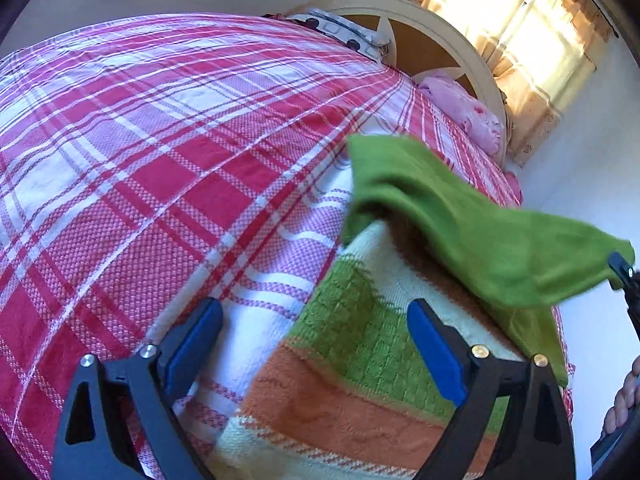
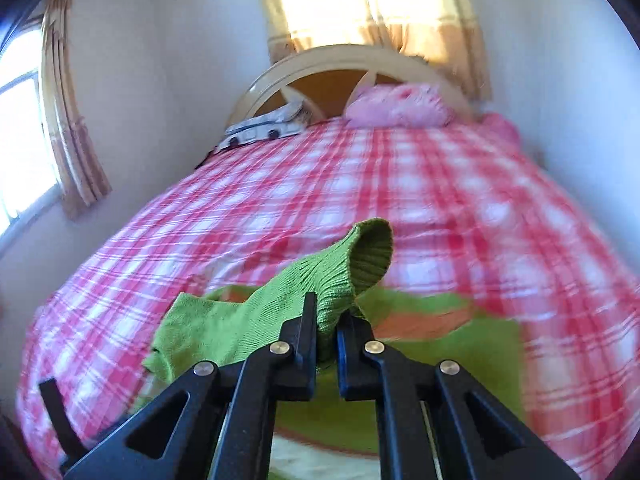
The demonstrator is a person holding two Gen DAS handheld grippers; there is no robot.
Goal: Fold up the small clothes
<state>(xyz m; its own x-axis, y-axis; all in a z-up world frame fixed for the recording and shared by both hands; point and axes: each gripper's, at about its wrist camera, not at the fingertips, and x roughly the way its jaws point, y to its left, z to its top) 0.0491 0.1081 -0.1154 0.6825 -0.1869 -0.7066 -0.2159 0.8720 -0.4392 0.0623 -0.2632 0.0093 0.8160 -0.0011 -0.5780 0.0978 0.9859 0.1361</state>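
Jaws of the right gripper (image 2: pixel 327 322) pinch the green sleeve (image 2: pixel 320 280) above the sweater (image 1: pixel 360 344) on the bed (image 1: pixel 160 160), while the left gripper (image 1: pixel 316 344) gapes empty; carry the sleeve flat across the body.

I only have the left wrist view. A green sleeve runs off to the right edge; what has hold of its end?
Observer: The right gripper is shut on the green sleeve, pinching it just behind the ribbed cuff.
Operator: Is the cuff slack or stretched?
Observer: It flares open past the fingers, standing up above the plaid bedspread.
Operator: Anything else my view lacks?
Observer: A second curtained window is on the wall left of the bed.
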